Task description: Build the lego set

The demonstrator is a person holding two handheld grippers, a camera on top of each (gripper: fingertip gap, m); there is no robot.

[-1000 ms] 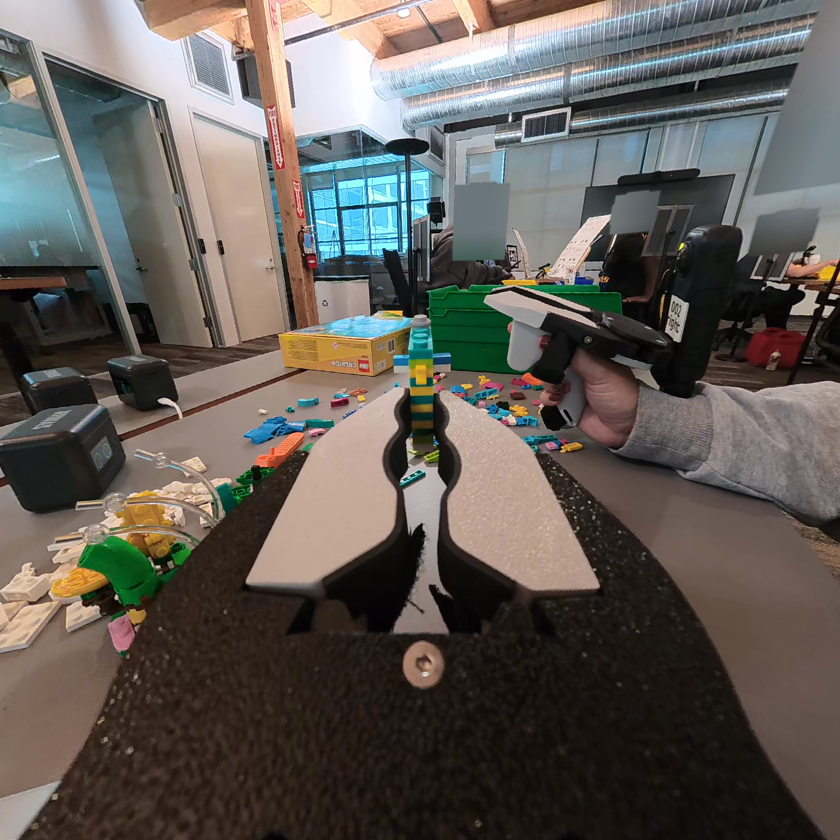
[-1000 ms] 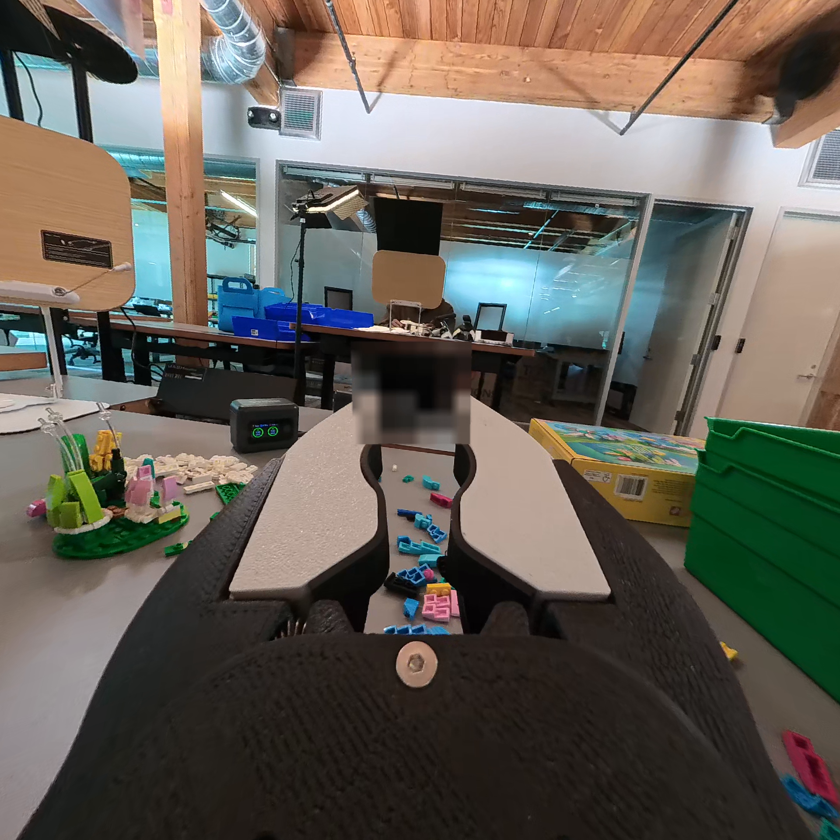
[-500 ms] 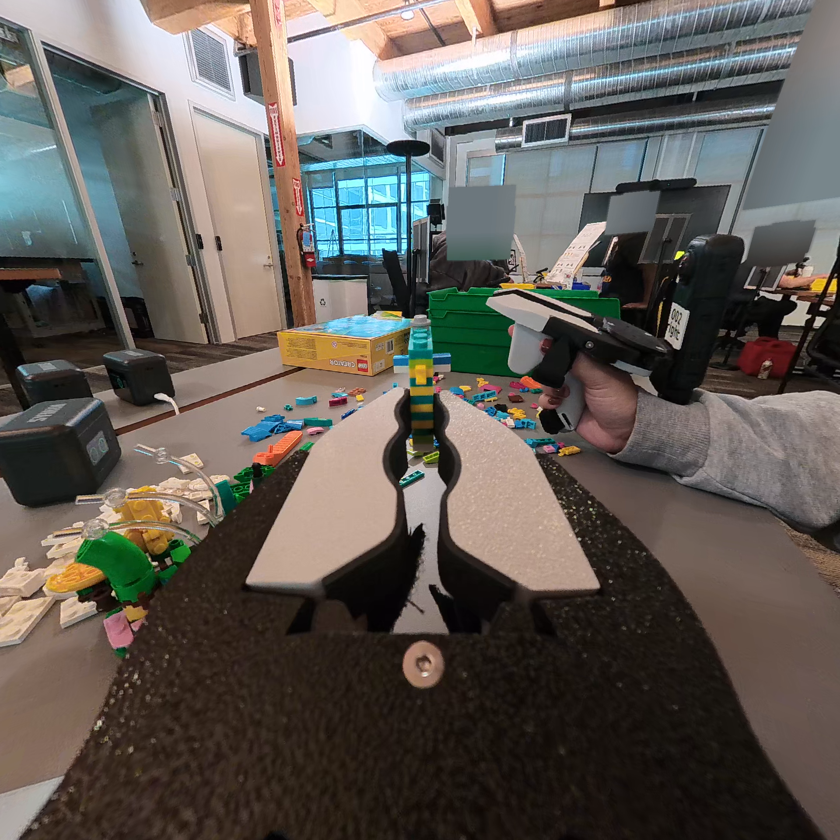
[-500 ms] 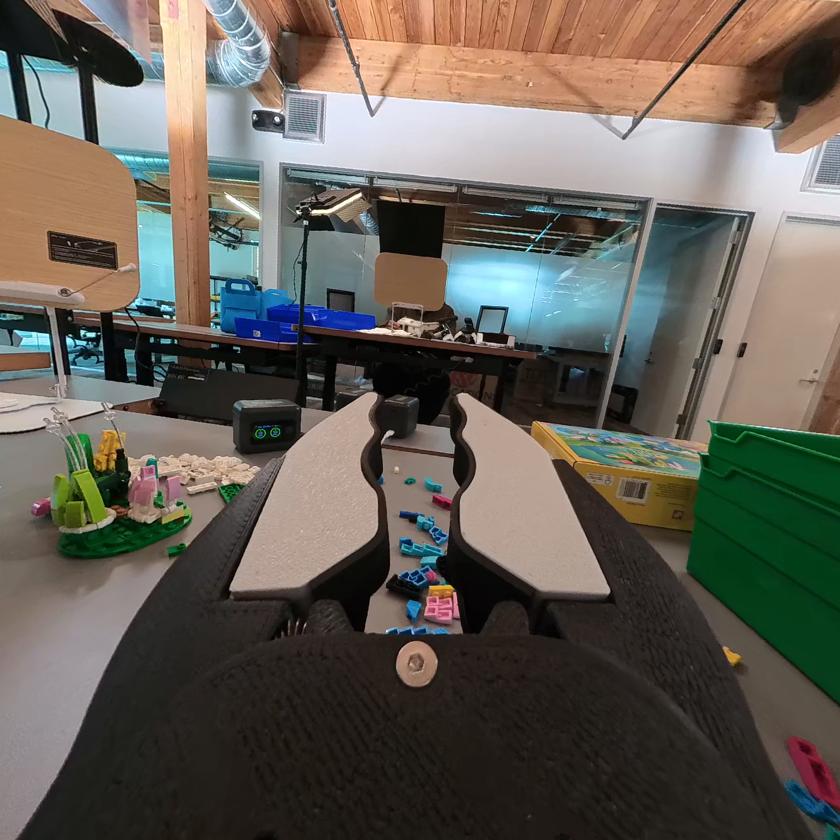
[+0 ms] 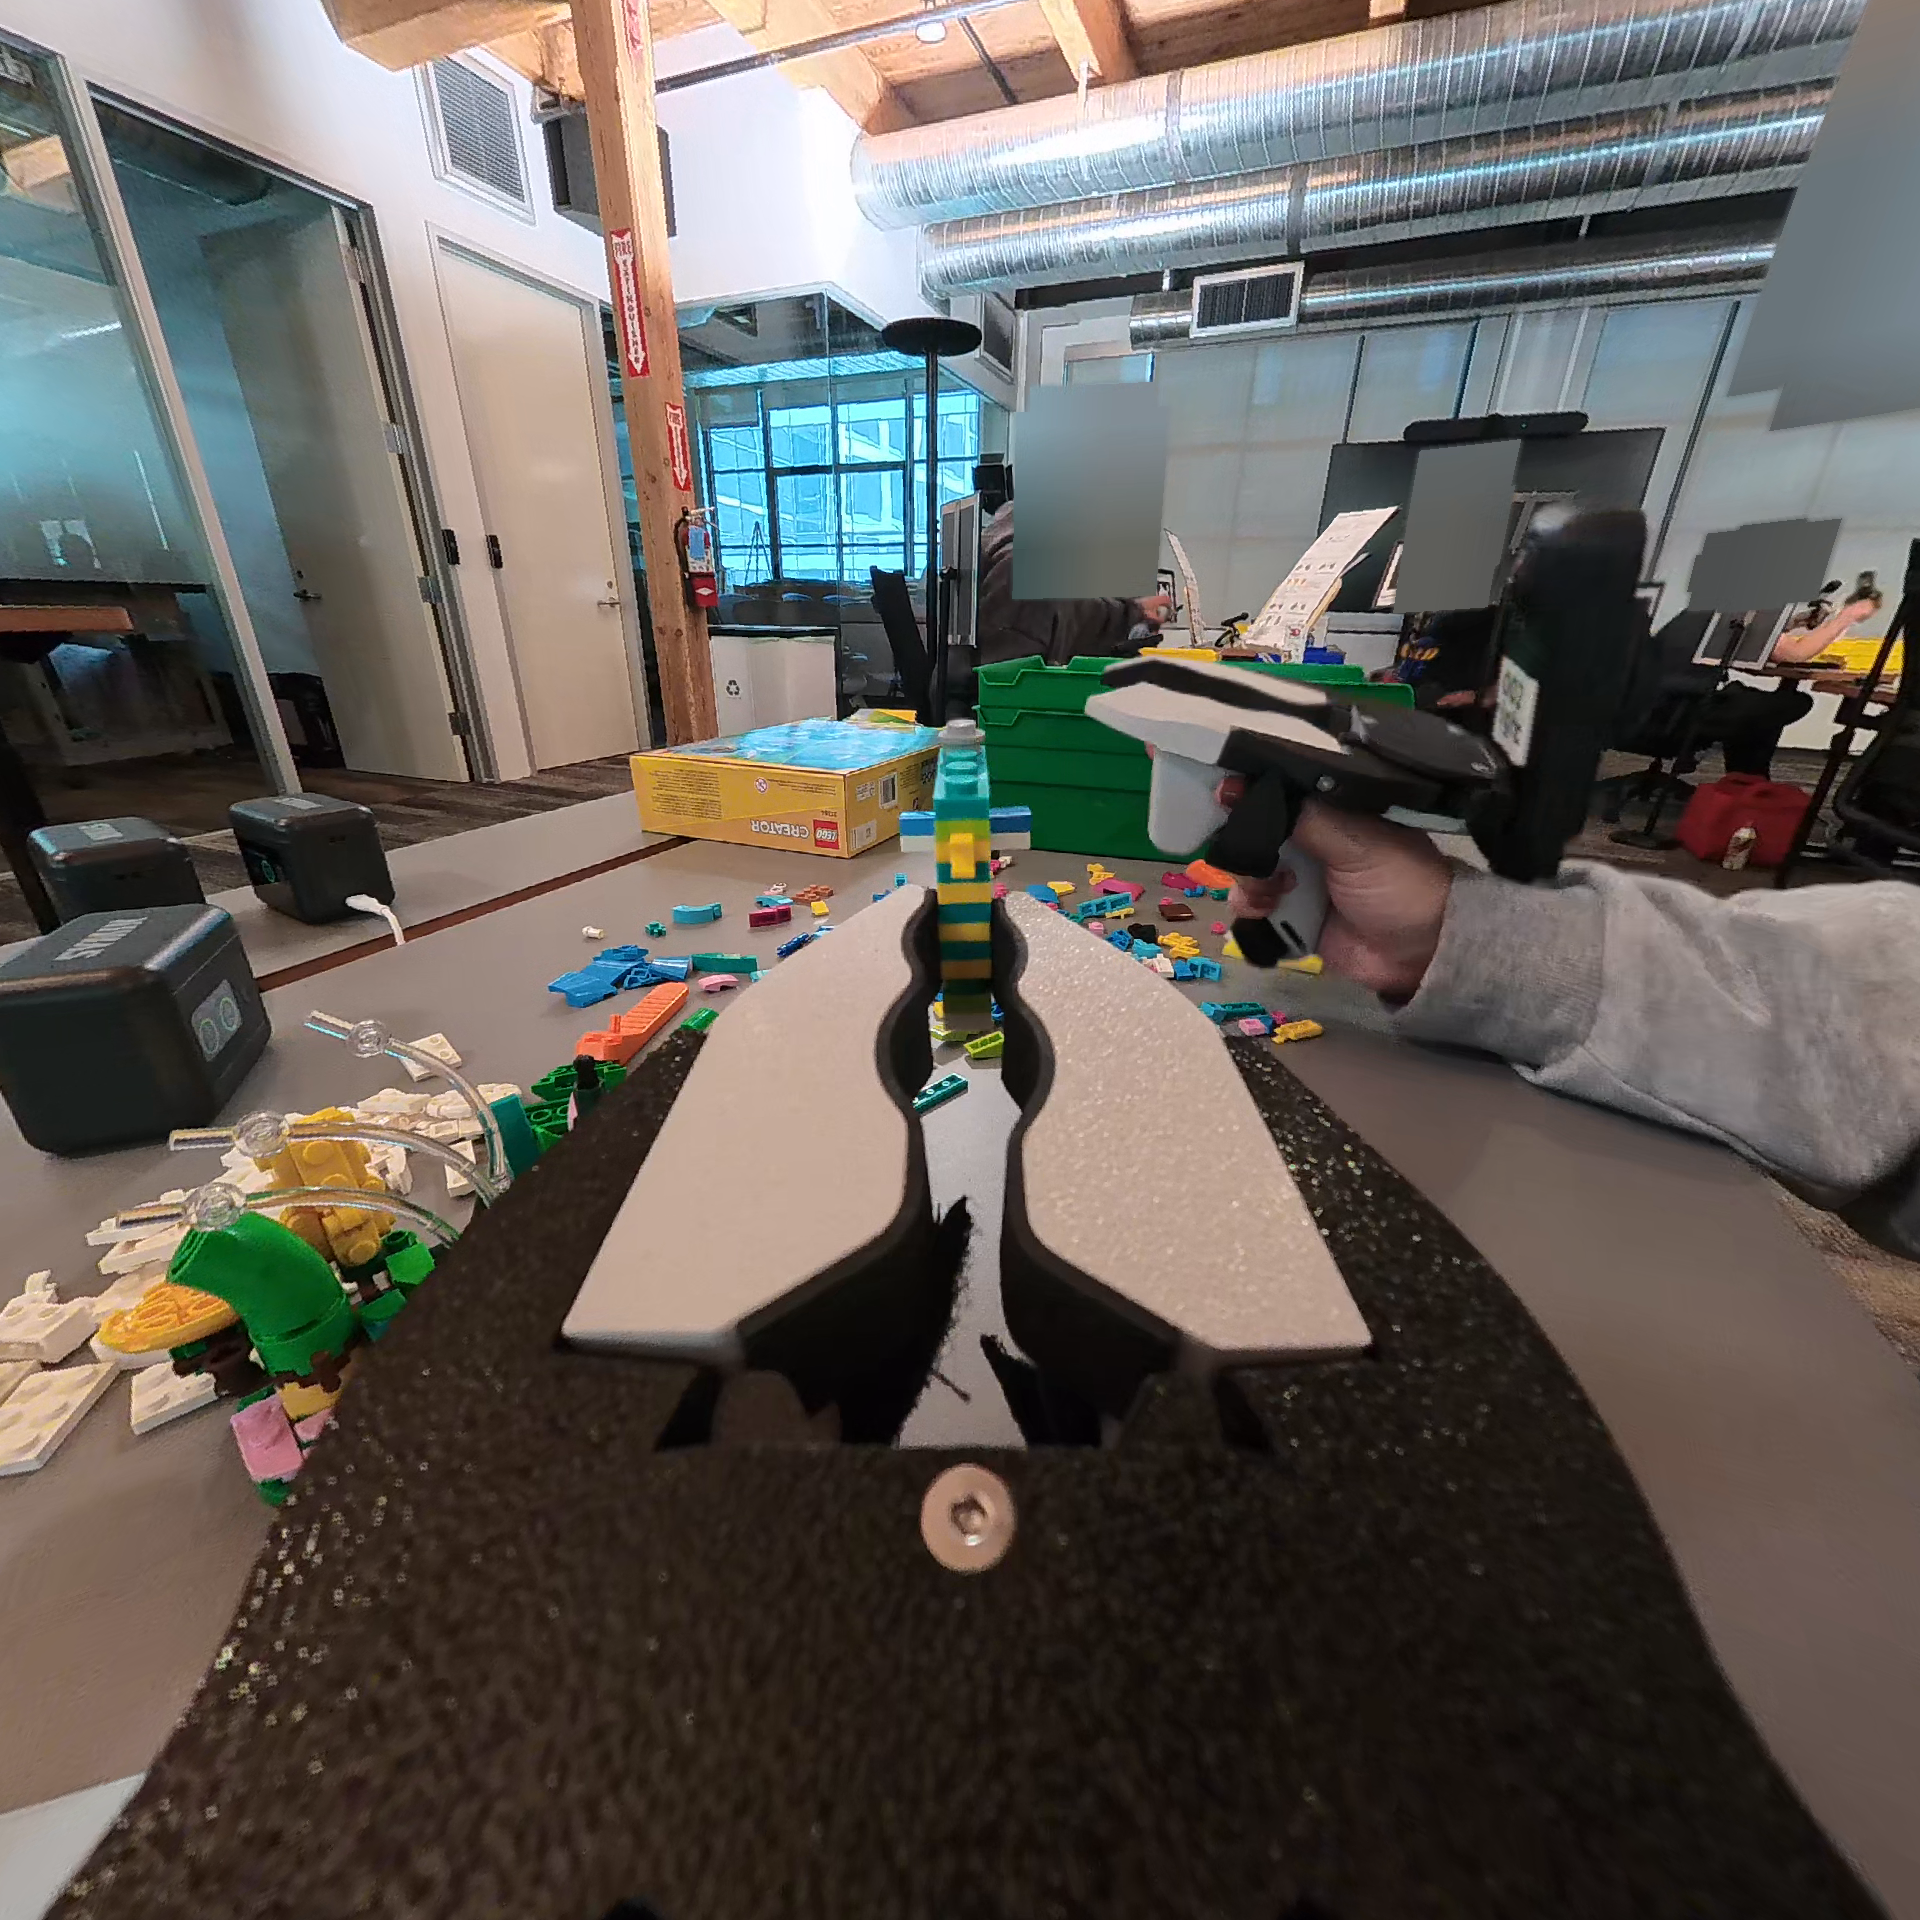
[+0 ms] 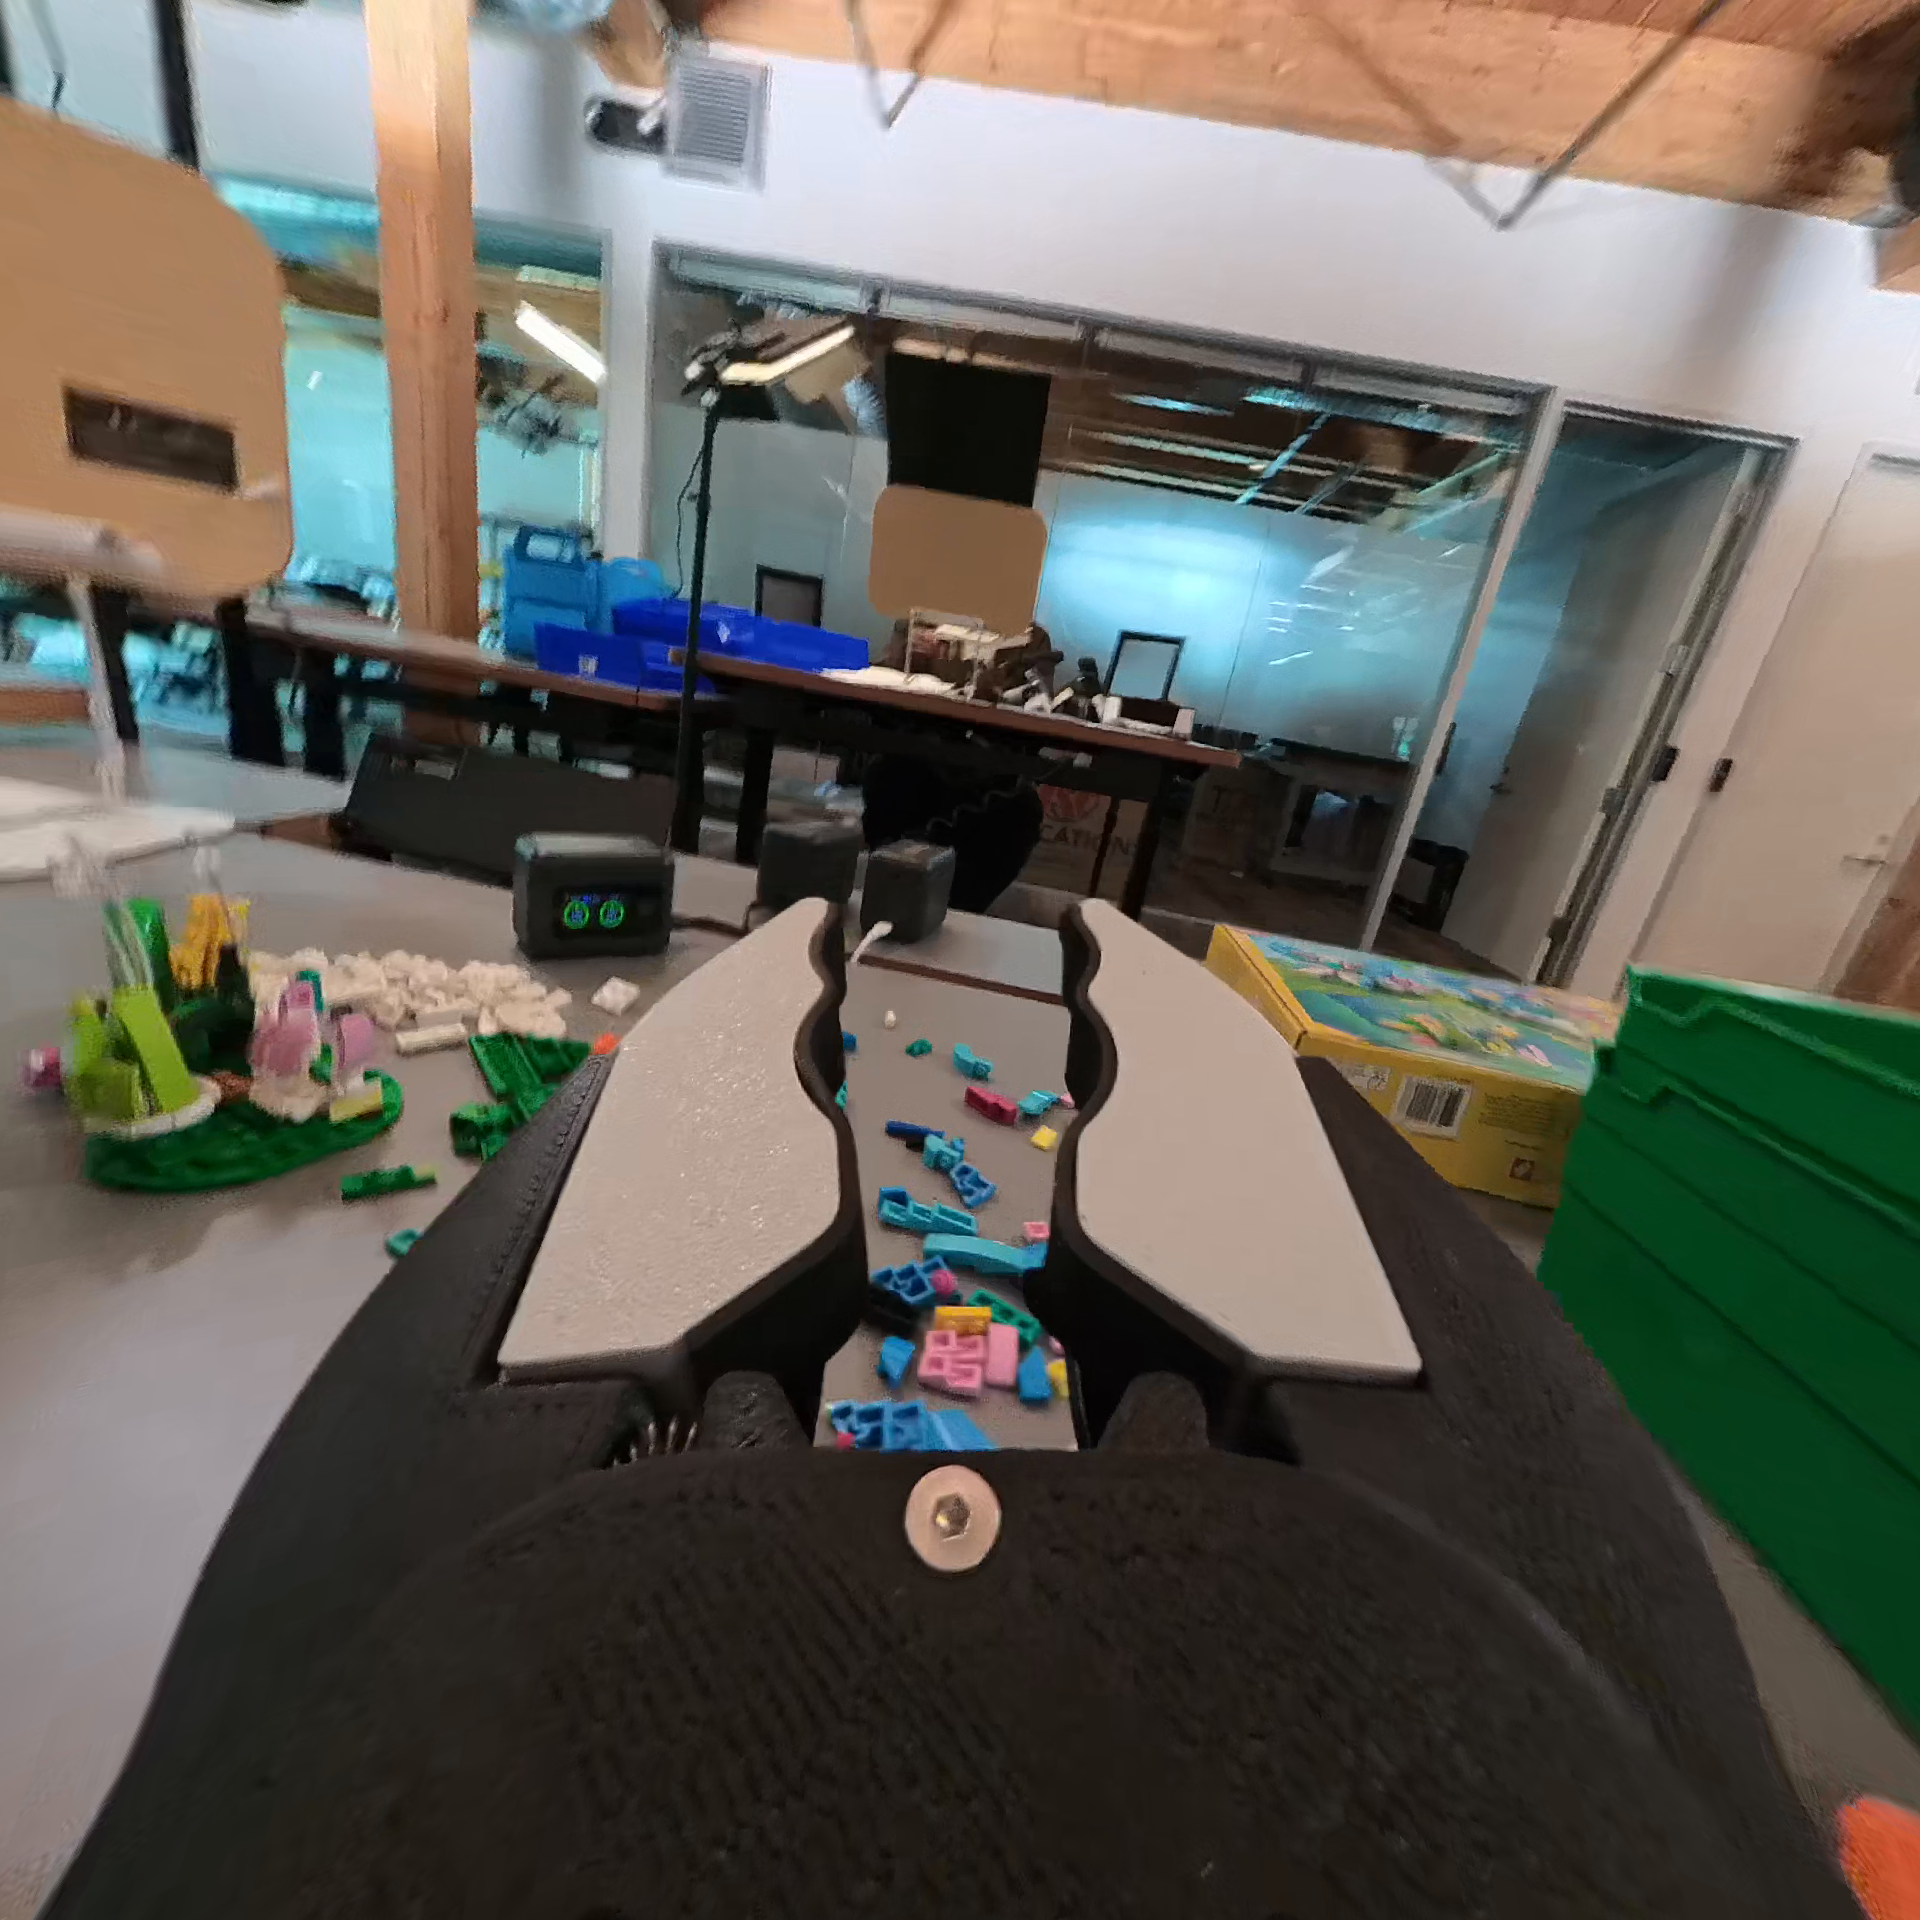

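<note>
My left gripper (image 5: 961,906) is shut on a tall striped column (image 5: 961,831) of teal, yellow and green bricks. The column stands upright above the grey table, with a blue-and-white cross piece and a grey stud at its top. My right gripper (image 6: 945,920) is open and empty, above a scatter of loose blue, pink and yellow pieces (image 6: 951,1195). It also shows in the left wrist view (image 5: 1174,707), held by a hand in a grey sleeve to the right of the column. A partly built green flower model (image 6: 208,1081) stands at the left.
A yellow set box (image 5: 790,790) and stacked green bins (image 6: 1766,1247) stand at the far side. Black power boxes (image 5: 125,1029) sit at the left edge. White pieces (image 6: 416,987) and an orange brick separator (image 5: 629,1023) lie near the flower model (image 5: 270,1278).
My right gripper's fingers have spread wider, and its view has tipped down over the loose pieces. My left gripper keeps the column almost still.
</note>
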